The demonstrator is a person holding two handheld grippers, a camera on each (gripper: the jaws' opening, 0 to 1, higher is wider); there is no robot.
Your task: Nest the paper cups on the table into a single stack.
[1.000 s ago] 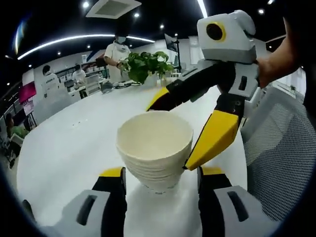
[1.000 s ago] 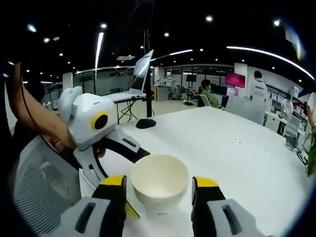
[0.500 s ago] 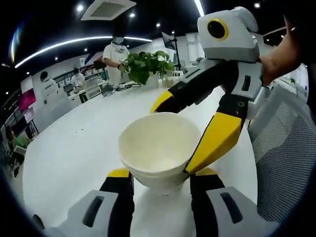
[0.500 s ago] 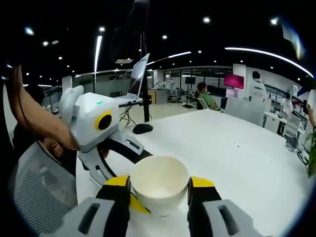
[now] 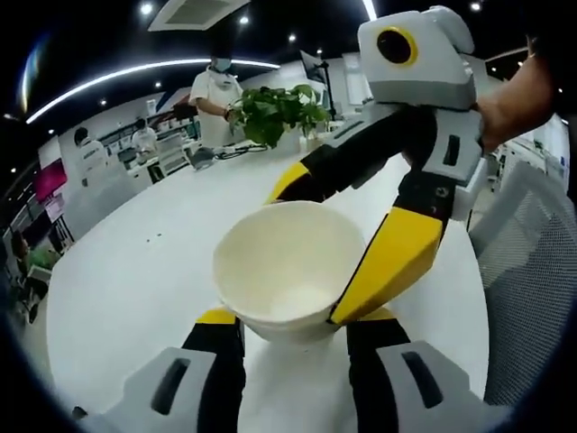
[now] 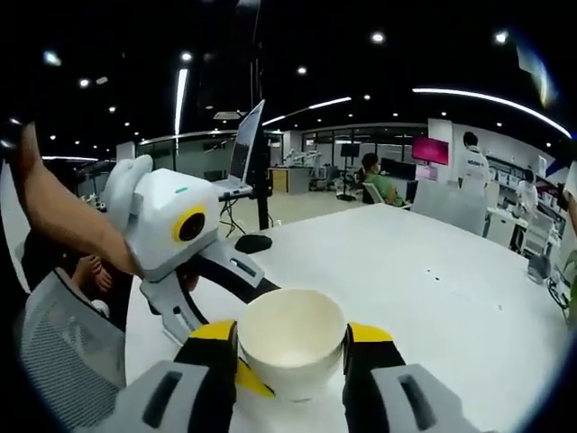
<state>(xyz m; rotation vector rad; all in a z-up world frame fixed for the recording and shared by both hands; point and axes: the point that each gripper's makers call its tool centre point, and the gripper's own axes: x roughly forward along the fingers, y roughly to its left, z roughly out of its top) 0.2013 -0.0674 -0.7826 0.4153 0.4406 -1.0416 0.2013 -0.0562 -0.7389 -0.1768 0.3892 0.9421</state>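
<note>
both claws pinch one cup stack (image 5: 281, 269) mid-frame above the bench (image 5: 135, 262); nesting looks done, no loose cups seen.

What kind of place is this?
Probably an open-plan office or lab: a long white table, a laptop on a stand, a potted plant, mesh chairs and people at desks behind.

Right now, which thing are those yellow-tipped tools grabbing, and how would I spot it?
Start at the big white table. Near its edge, two handheld grippers meet around a cream paper cup stack. It is bowl-shaped, open-topped and squeezed between yellow jaws, the sole pale round thing there.
</note>
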